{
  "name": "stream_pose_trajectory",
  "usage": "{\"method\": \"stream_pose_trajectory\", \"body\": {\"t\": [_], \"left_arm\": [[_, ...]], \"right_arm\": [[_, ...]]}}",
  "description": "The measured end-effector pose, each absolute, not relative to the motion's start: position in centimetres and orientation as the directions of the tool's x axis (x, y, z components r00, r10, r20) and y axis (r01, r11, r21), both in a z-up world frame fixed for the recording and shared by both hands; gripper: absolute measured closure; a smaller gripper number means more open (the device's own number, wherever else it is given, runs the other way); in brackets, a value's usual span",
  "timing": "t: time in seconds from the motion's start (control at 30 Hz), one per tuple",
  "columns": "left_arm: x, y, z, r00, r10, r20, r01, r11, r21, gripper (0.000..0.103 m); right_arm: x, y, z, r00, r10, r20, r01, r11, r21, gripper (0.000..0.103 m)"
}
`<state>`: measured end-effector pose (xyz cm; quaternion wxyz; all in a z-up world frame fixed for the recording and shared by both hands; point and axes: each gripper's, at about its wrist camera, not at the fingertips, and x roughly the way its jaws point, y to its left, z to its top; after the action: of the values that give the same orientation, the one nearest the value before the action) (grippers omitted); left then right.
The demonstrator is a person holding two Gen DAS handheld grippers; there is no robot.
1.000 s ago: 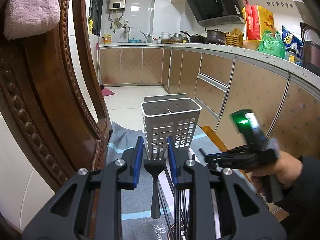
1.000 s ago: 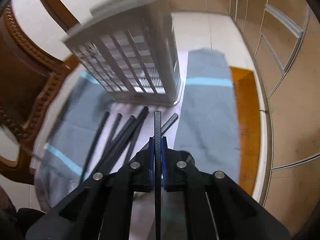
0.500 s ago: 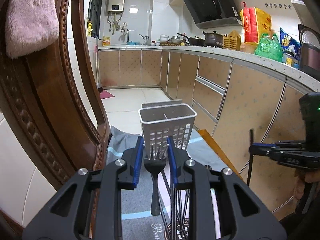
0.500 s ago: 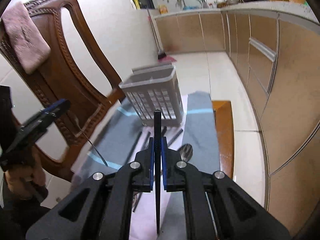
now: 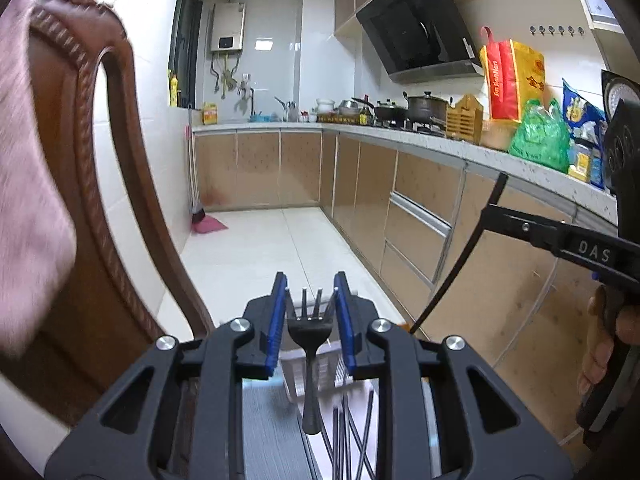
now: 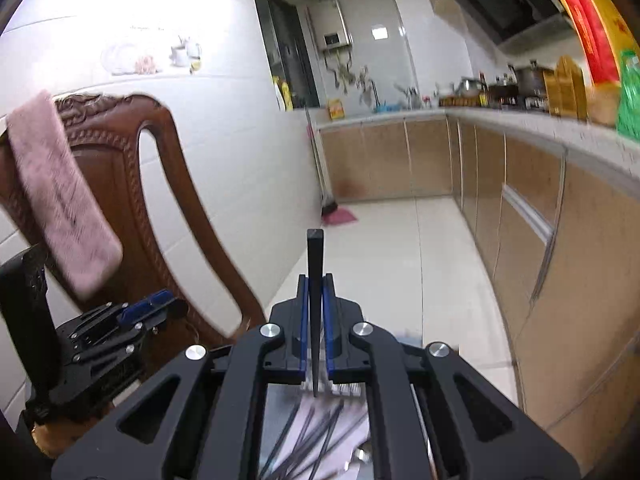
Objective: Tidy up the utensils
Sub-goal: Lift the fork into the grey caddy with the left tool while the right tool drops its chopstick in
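1. Now the left gripper [image 5: 309, 300] clasps one black fork [image 5: 310, 344] between its blue pads, four tines pointing forward past the jaw tips, handle hanging down below.
2. Over on the right gripper [image 6: 315, 292], the jaws are clamped tight on one black chopstick [image 6: 315, 280], its square end poking out ahead of the tips.
3. Below both sets of jaws sits one white basket [image 5: 332, 372], partly hidden.
4. Several loose chopsticks [image 6: 308, 428] lie beneath the right jaws; blur stops a firm count.
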<state>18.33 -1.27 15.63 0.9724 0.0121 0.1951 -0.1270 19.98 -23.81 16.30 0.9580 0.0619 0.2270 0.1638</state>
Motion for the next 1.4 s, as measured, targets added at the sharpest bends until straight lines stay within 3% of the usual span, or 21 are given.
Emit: {"method": "stream_pose_trajectory", "body": {"t": [0.4,0.97,1.03,1.1,1.17,1.2,1.37,1.4], "left_arm": [[29.3,-1.7,18.4,0.902,-0.232,-0.365,0.212,0.973,-0.094,0.079],[32.6,-1.6,2.0,0.86,-0.206,-0.467,0.113,0.969,-0.22,0.078],[32.3,-1.3,1.3,0.856,-0.206,-0.474,0.111,0.969,-0.221,0.069],[31.8,-1.0,1.0,0.864,-0.191,-0.466,0.098,0.971,-0.216,0.049],[31.2,-0.7,1.0,0.869,-0.188,-0.458,0.094,0.971,-0.219,0.041],[30.9,-0.6,1.0,0.868,-0.192,-0.458,0.097,0.97,-0.221,0.039],[28.4,-0.2,0.5,0.86,-0.219,-0.46,0.14,0.97,-0.2,0.03],[27.3,0.0,0.3,0.861,-0.219,-0.459,0.148,0.971,-0.186,0.03]], "right_arm": [[28.0,-22.4,16.7,0.866,0.279,-0.415,-0.236,0.96,0.152,0.096],[29.7,-23.1,3.4,0.795,0.315,-0.519,-0.174,0.937,0.303,0.096],[29.8,-23.5,3.0,0.78,0.33,-0.532,-0.172,0.93,0.324,0.096],[29.7,-23.8,2.8,0.777,0.328,-0.537,-0.163,0.929,0.332,0.095],[29.5,-24.0,2.7,0.775,0.324,-0.543,-0.158,0.931,0.329,0.093],[29.4,-24.2,2.7,0.774,0.324,-0.544,-0.156,0.93,0.332,0.092],[27.4,-25.6,2.3,0.772,0.329,-0.544,-0.136,0.921,0.365,0.052],[26.9,-26.0,2.3,0.773,0.33,-0.541,-0.134,0.919,0.37,0.048]]}}
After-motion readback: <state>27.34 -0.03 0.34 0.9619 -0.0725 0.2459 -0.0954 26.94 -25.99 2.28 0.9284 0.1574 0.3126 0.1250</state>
